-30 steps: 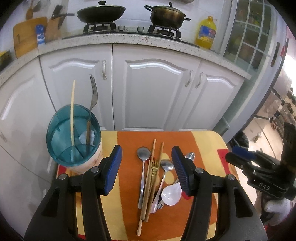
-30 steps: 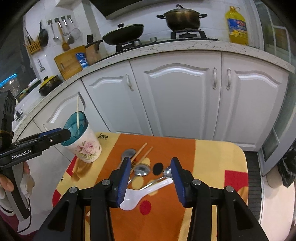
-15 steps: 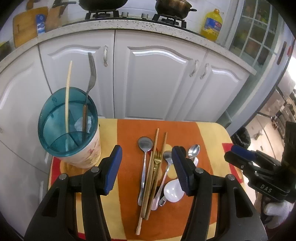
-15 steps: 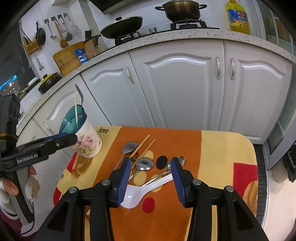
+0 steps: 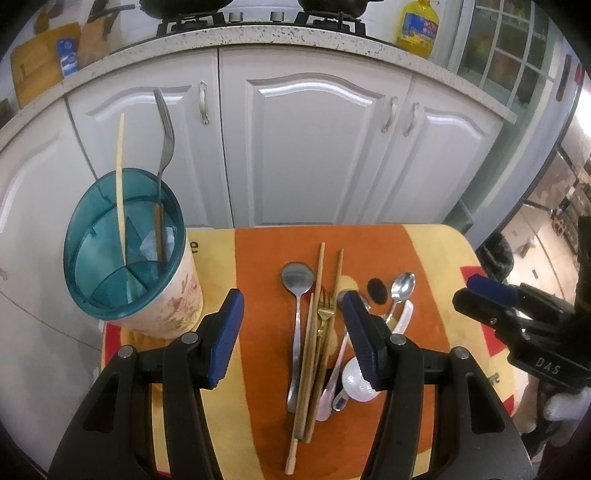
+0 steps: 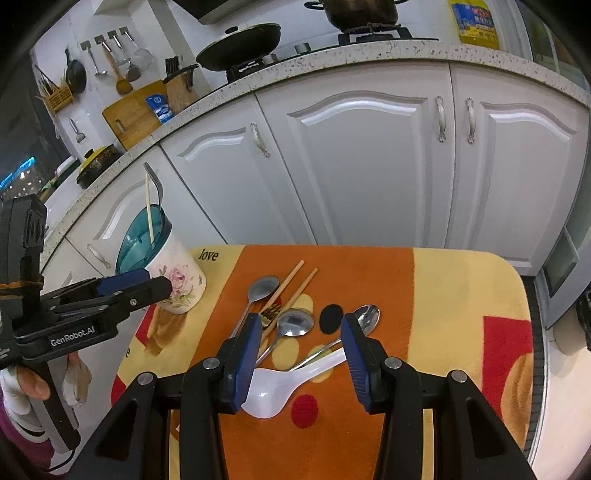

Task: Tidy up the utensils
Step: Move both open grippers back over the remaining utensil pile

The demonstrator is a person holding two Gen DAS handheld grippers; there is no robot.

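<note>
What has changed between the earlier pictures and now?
Both grippers have come down toward the utensils on the table: in both views the pile looks larger and the stove has slid up out of frame. The left gripper and the right gripper are open and hold nothing. Nothing was picked up or let go. The white spoon, the chopsticks and the holder with its fork lie as before.

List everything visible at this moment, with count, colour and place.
utensil holder: one, floral white with teal divided top, left on the mat.
fork and chopstick: one each, upright in the holder.
loose chopsticks: wooden, mid-mat; count unclear.
metal spoons: three, silver, mid-mat.
gold fork: one, among the chopsticks.
plastic spoon: one, white, nearest.
mat: orange and yellow.
oil bottle: yellow, on the counter.
left tool: open, empty.
right tool: open, empty.
</note>
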